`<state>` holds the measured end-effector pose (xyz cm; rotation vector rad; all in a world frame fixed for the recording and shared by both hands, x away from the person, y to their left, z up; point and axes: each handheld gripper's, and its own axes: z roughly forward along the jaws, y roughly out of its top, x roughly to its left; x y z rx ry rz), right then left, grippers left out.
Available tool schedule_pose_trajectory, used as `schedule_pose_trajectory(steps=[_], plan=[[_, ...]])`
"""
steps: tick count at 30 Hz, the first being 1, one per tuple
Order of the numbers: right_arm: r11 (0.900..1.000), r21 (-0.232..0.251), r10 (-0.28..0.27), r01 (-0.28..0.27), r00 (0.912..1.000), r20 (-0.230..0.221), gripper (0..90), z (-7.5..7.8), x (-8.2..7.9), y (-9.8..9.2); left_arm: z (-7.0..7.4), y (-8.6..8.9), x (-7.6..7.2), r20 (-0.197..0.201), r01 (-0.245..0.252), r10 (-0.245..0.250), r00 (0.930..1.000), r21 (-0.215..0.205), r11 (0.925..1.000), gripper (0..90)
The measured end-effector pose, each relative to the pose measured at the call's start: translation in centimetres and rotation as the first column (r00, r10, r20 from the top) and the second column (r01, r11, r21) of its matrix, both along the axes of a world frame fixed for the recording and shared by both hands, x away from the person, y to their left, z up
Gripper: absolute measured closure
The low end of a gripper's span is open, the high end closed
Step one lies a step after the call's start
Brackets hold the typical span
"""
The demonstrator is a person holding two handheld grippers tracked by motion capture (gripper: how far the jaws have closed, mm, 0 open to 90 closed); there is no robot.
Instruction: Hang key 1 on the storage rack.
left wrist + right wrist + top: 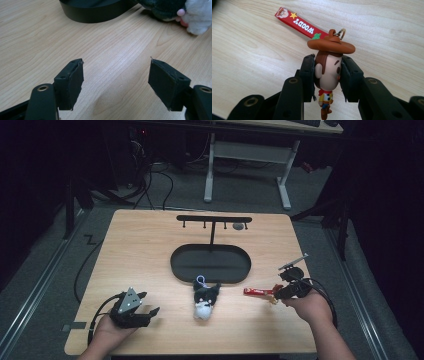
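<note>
My right gripper [328,75] is shut on the head of a small cowboy keychain figure [328,72] with a brown hat; its red strap [298,23] trails out over the wood. From above, the right gripper [278,294] sits near the table's right edge with the red strap [256,292] pointing left. My left gripper [148,312] rests at the front left, open, its jaws standing wide over bare wood [116,82]. A black-and-white plush keychain [204,301] lies between the two grippers, and its edge appears at the top right of the left gripper view [175,10].
A black oval tray [177,265] lies mid-table, with a black hook rack [214,219] standing behind it. The tray's wall [95,13] rises ahead of the left gripper. Beyond the table stand a white desk frame and cables on the floor.
</note>
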<state>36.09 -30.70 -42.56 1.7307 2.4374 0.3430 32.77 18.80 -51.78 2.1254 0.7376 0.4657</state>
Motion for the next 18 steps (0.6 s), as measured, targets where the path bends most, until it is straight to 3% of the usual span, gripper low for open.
schedule_pose_trajectory(steps=[8,18], plan=[[1.000,0.024,0.009,-0.009,0.9998,0.017,67.0,2.3,-0.5,0.4,-0.1,-0.1,0.0,0.002,0.000,0.000,1.0000,0.000,1.0000,28.7],[0.999,0.019,0.041,-0.042,0.9983,0.041,67.0,5.0,-0.6,1.6,0.0,-0.1,0.0,0.000,0.006,-0.006,1.0000,0.002,1.0000,28.7]])
